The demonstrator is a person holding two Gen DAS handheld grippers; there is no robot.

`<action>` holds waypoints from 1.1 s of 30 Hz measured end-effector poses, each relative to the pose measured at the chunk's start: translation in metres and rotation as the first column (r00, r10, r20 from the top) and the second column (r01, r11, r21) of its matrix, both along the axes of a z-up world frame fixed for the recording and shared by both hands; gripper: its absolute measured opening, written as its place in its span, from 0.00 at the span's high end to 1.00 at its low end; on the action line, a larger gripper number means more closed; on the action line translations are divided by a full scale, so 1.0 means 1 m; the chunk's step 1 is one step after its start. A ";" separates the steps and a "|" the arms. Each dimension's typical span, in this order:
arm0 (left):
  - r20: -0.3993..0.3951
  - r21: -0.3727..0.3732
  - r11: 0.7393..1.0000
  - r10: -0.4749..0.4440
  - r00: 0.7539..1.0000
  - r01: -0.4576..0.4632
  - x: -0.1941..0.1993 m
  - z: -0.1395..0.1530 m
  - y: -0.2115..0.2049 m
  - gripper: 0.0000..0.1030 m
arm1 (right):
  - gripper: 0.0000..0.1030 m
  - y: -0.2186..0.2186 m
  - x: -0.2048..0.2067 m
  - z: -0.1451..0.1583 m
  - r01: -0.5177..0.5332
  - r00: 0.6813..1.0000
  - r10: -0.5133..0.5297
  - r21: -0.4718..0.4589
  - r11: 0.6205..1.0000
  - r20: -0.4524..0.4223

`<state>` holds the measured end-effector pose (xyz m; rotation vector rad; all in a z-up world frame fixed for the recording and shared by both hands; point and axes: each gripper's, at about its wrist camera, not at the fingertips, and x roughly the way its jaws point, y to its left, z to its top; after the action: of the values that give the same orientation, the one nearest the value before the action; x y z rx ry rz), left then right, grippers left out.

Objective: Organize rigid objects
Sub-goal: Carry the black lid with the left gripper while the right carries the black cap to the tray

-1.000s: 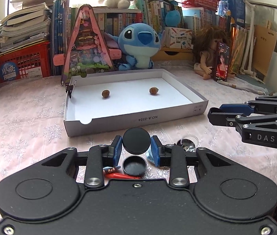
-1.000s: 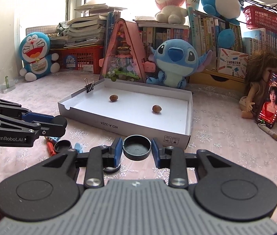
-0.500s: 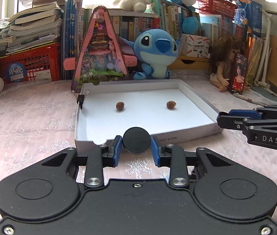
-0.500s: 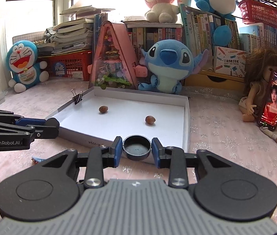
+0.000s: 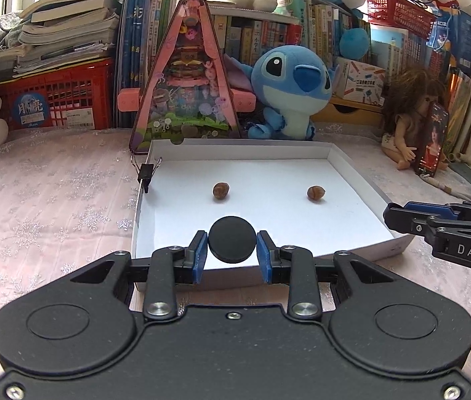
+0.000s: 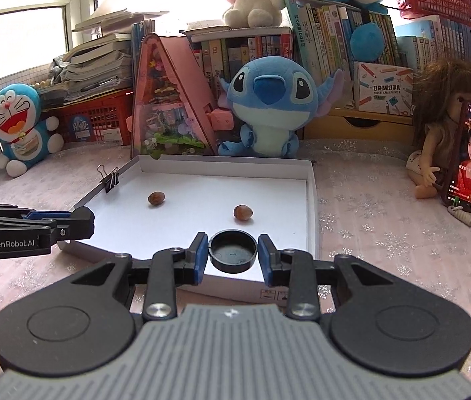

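Note:
My left gripper (image 5: 232, 256) is shut on a flat black round lid (image 5: 232, 239), held just over the front edge of the white box tray (image 5: 342, 155). My right gripper (image 6: 232, 258) is shut on a black round cap (image 6: 232, 250), open side up, over the tray's front right part (image 6: 312, 200). Two brown nuts lie inside the tray (image 5: 220, 190) (image 5: 316, 193); they also show in the right wrist view (image 6: 156, 198) (image 6: 243, 213). A black binder clip (image 5: 145, 173) is clipped on the tray's left wall. Each gripper shows at the edge of the other's view (image 5: 435, 226) (image 6: 35, 230).
The tray sits on a pink snowflake tablecloth (image 5: 52, 200). Behind it stand a pink triangular toy house (image 5: 187, 90), a Stitch plush (image 5: 295, 90), a doll with a phone (image 5: 432, 140), a red crate (image 5: 62, 96) and rows of books. A Doraemon plush (image 6: 18, 126) sits far left.
Both grippers have moved forward and up with their black caps, from above the cloth in front of the tray to over the tray's front edge. The small items on the cloth have dropped out of view.

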<state>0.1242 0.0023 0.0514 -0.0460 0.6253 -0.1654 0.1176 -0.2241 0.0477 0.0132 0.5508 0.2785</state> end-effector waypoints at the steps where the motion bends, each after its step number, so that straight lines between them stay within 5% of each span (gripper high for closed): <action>1: -0.001 0.002 1.000 0.002 1.000 -0.002 0.003 -0.001 0.000 0.71 | 0.64 -0.001 0.002 -0.001 0.002 1.000 -0.002 0.007 1.000 -0.004; 15: -0.062 -0.004 1.000 0.030 0.998 -0.030 0.046 -0.021 -0.006 0.71 | 0.64 0.010 0.047 -0.028 0.061 0.997 -0.058 0.048 0.997 -0.060; 33: -0.101 0.016 0.999 0.051 0.994 -0.049 0.060 -0.038 -0.007 0.71 | 0.63 0.015 0.057 -0.045 0.071 0.993 -0.070 0.006 0.997 -0.097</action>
<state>0.1841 -0.0044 0.0133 -0.0569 0.7258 -0.1107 0.1748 -0.2089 0.0025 0.0554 0.6435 0.2127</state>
